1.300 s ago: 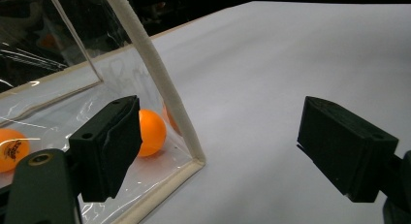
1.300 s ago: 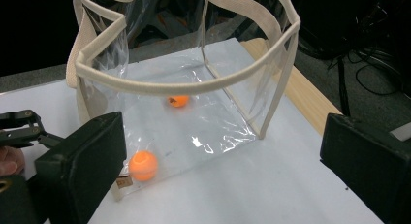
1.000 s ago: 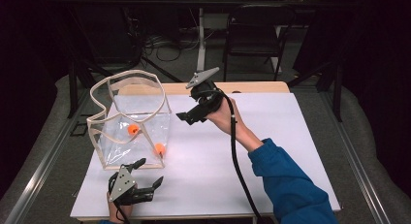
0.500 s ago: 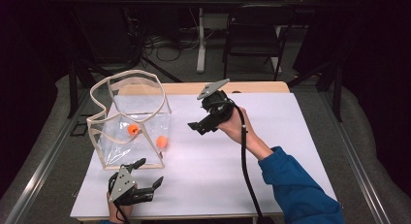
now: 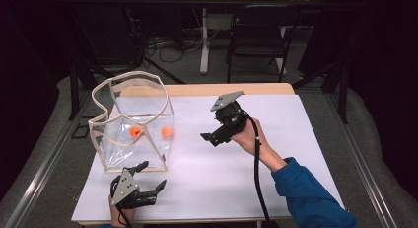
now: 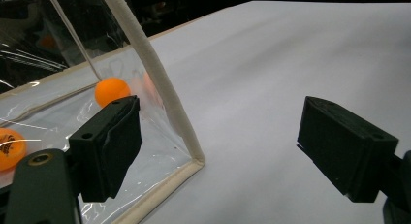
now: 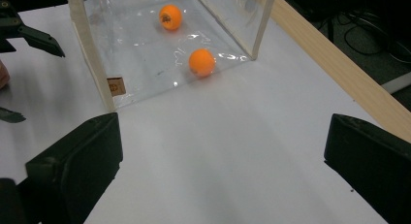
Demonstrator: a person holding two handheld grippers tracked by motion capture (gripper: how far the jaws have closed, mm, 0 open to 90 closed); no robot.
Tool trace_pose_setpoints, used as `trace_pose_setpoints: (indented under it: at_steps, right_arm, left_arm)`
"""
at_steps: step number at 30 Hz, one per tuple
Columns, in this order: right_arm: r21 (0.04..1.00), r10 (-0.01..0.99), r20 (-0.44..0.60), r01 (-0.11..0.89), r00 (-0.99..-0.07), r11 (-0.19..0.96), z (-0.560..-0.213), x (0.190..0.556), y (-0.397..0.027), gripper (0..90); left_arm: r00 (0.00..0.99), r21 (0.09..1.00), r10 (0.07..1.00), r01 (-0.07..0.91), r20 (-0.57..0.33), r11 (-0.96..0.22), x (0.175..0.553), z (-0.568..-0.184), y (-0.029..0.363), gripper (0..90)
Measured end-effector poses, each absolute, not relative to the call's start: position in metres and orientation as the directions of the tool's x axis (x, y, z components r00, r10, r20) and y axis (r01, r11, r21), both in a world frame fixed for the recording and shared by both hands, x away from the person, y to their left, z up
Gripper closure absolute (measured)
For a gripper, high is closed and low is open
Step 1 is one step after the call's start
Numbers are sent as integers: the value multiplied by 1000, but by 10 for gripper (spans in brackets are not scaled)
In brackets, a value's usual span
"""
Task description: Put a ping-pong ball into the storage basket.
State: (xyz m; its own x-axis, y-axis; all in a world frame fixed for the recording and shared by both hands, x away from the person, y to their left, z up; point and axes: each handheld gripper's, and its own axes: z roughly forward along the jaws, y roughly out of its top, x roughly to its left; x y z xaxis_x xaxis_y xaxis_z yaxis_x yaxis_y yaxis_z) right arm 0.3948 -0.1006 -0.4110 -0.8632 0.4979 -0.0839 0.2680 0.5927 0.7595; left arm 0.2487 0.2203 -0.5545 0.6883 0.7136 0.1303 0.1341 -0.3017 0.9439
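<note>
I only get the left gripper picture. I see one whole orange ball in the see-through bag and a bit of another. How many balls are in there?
Observer: Two. The right gripper view shows both orange balls on the floor of the clear bag.
Operator: Where is the other gripper?
Observer: In the high view the right gripper is held above the white table, to the right of the bag, with its jaws pointing toward it.
Operator: Is it holding anything?
Observer: No. Its own view shows the jaws wide apart with bare table between them.
Operator: Does the bag have a handle?
Observer: Yes, the high view shows a cream strap looping above the bag's open top.
</note>
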Motion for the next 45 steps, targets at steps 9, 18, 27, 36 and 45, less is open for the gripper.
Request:
trace_pose_setpoints:
  at_steps: [9,18,27,36,45]
  right_arm:
    - [758,511,-85,277,-855,590,-420,384,-115,0]
    - [752,526,-94,286,-845,594,-430,375,-131,0]
    - [754,548,-95,300,-831,585,-441,364,-148,0]
    - [751,571,-86,323,-817,576,-451,353,-165,0]
    - [746,592,-82,344,-802,570,-464,343,-180,0]
  left_arm:
    - [688,943,714,134,132,-304,249,-555,220,158]
    - [687,943,714,135,133,-305,249,-555,220,158]
    - [686,943,715,134,134,-304,249,-555,220,158]
    - [687,943,714,134,134,-306,249,-555,220,158]
    - [687,942,714,135,134,-307,249,-555,219,158]
